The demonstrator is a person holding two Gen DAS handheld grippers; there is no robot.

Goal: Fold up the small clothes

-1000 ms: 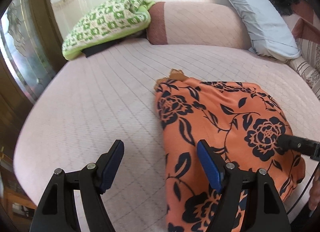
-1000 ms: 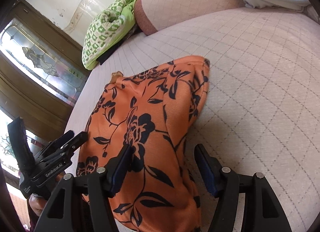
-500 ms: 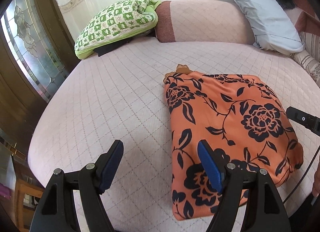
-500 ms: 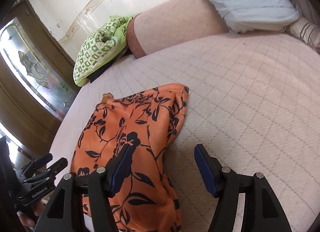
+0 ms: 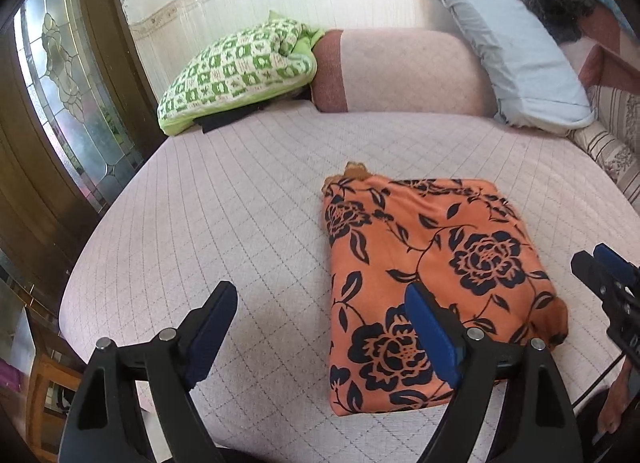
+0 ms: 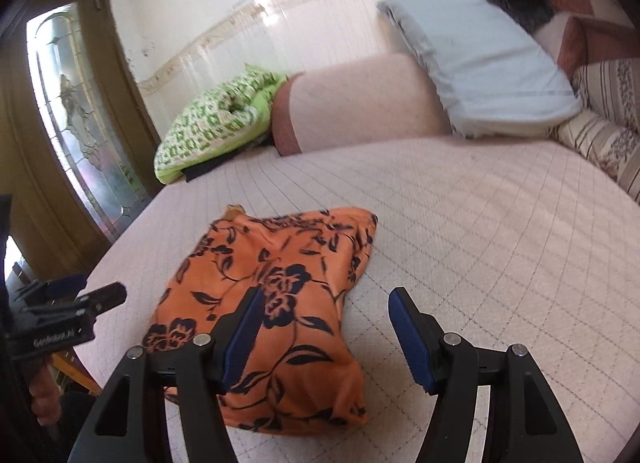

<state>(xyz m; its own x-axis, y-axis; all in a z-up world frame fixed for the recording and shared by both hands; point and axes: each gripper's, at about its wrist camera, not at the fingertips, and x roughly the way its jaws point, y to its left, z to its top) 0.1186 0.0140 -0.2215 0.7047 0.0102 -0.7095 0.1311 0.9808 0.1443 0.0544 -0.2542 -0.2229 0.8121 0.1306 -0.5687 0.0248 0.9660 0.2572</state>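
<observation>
From the left wrist view the left gripper (image 5: 320, 315) hangs over the near edge of the bed, its blue-padded jaws spread wide with nothing between them, having just been opening further; only this view shows the near and right-hand edges of the folded orange cloth with dark floral print (image 5: 432, 283) squared off flat, with a small brown tab poking out at its far left corner; the right gripper (image 5: 608, 283) enters at the right border just beside the cloth, and a bare part of the person's hand shows below it; whether that gripper's jaws are parted cannot be told from here. The right wrist view settles it: the right gripper (image 6: 324, 327) holds its blue pads apart at a moderate gap and grips nothing, the left pad over the cloth's near end, the right pad over bare mattress; this view alone shows the cloth's near end bulging thick and its right edge rumpled; the left gripper (image 6: 72, 299) appears at the left border, beyond the cloth's left side. The cloth lies on the pale pink quilted mattress (image 5: 240, 203) close to its near edge; farther back, well apart from the cloth, rest a green-and-white checked cushion (image 5: 240, 71), a pink bolster (image 5: 400, 67) and a pale blue pillow (image 5: 516, 59) against the tiled wall; a leaded-glass wooden door (image 5: 68, 75) stands at the left.
</observation>
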